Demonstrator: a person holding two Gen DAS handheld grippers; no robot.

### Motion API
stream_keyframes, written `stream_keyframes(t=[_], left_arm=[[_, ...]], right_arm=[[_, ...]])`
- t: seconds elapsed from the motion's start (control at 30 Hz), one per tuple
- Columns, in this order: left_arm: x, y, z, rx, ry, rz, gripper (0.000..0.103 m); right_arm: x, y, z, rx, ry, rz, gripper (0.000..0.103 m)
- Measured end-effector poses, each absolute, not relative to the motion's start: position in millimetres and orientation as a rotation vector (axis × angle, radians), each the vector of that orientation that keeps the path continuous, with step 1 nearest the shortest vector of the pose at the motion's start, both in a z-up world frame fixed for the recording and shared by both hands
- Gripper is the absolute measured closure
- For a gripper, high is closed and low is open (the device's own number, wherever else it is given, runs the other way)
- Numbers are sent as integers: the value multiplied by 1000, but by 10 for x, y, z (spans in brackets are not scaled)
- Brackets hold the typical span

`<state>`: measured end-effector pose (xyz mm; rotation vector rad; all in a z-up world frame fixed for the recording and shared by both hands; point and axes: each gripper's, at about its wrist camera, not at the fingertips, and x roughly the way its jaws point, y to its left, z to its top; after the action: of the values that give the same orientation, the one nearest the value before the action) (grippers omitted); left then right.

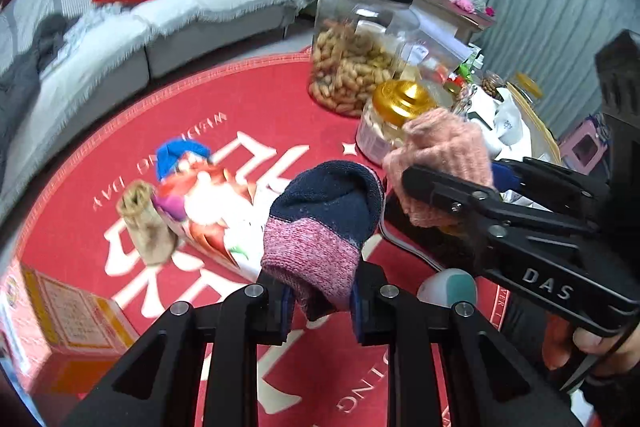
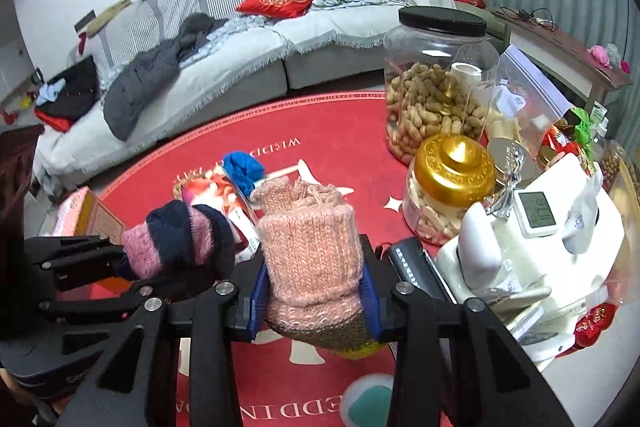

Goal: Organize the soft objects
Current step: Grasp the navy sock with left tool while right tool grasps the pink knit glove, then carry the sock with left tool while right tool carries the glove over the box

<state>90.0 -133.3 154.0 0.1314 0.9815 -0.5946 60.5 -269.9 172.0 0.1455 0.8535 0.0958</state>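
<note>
My left gripper [image 1: 320, 301] is shut on a navy and pink sock roll [image 1: 324, 227], held above the red round mat [image 1: 248, 107]. It also shows in the right wrist view [image 2: 180, 243], left of centre. My right gripper [image 2: 314, 301] is shut on a pink knitted sock roll [image 2: 312, 251] with an olive and yellow end. That roll shows in the left wrist view [image 1: 444, 155], to the right of the navy roll. A blue sock roll [image 2: 243, 169] and a beige roll [image 1: 146, 223] lie on the mat by a printed package [image 1: 216, 211].
A big peanut jar [image 2: 432, 87], a gold-lidded jar [image 2: 448, 183], a white appliance with a small display [image 2: 536, 239] and snack bags crowd the right. An orange box [image 1: 72, 323] stands at left. A grey sofa [image 2: 240, 39] with red cushions lies behind.
</note>
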Motion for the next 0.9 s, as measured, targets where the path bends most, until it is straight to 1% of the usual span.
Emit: stream_keyframes(t=[0.07,0.3,0.43,0.63,0.9], left_arm=[[953,-1332,1579,153,958,-560,80],[1415,-1248,1564,120,997,-450,80],[1549,-1211,1587,135,982,-399,80],[1639,-1060,1674,154,956,-301,80],[1693,-638,1663,99,981,-199,80]], right_arm=[[666,-2691,1716,141,857,90,61],[1056,-2663,1592,177,896,60,61],[1296,-2658,1580,218,902,52,61],[1530,-2473,1611,236,907,89,61],[1597,-2018,1682,181,902,168,61]])
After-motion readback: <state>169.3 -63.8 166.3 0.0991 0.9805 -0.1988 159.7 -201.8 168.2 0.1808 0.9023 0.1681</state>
